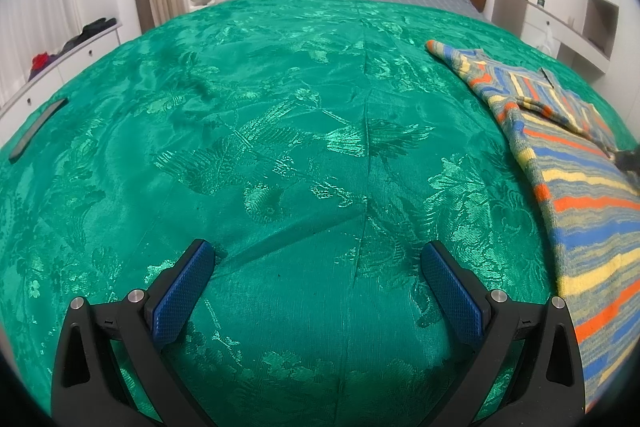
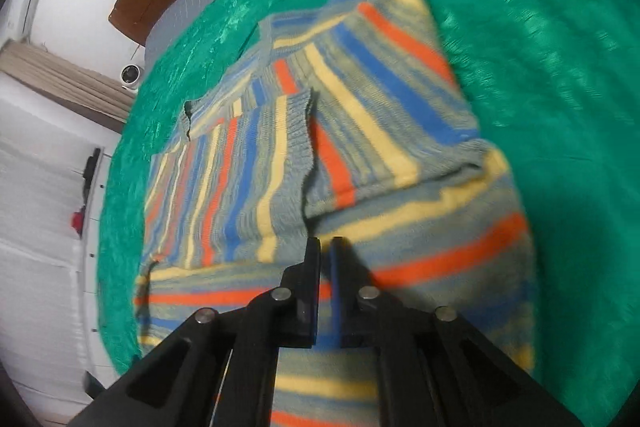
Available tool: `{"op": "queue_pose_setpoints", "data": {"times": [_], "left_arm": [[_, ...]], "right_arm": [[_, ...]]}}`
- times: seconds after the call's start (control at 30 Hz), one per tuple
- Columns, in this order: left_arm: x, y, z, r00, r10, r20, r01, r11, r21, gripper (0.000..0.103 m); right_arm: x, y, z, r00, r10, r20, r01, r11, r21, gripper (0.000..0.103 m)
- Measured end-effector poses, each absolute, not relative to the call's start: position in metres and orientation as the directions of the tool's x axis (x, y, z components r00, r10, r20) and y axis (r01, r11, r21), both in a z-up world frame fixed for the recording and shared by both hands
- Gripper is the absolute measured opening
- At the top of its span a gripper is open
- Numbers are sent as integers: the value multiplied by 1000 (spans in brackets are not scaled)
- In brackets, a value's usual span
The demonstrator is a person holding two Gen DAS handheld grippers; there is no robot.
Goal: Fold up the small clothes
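Striped knit in orange, blue, yellow and grey, the small sweater point(image 2: 360, 115) lies on the green bedspread point(image 1: 280, 107) toward the right side of the bed, and from the right wrist view we see both sleeves already laid across its body. Our right claw point(image 2: 326, 247) sits low over the lower part of the sweater with its jaws drawn almost together; we cannot tell for sure whether a pinch of fabric sits in that narrow slit, since the picture is blurred by motion. Our left claw point(image 1: 316, 255) hangs wide apart above bare bedspread, well away from the garment and gripping nothing. We judge the main risk to be a one-sided lift: if only the right claw pulls the hem up, the far edge may drag, the fold may come out crooked, and the folded sleeves could slide off the body. A thin pinch could also slip from the knit, or catch the slick bedspread underneath and bunch it. The dark flat object point(image 1: 38, 129) near the left edge of the bed lies well clear.
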State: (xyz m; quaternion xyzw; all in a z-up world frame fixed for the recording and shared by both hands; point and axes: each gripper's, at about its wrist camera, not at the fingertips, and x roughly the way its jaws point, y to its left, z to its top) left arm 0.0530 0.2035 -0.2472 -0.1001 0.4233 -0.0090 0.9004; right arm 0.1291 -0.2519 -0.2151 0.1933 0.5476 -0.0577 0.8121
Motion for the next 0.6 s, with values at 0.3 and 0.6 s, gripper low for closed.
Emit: {"op": "queue_pose_setpoints", "data": {"times": [0.3, 0.6], "left_arm": [[51, 216, -220, 631, -271, -727, -34, 926, -375, 102], [133, 151, -173, 539, -483, -690, 169, 864, -474, 101]], "right_arm": [[24, -276, -161, 507, -69, -859, 102, 995, -19, 57], [-24, -308, -174, 528, -143, -837, 106, 989, -102, 59]]}}
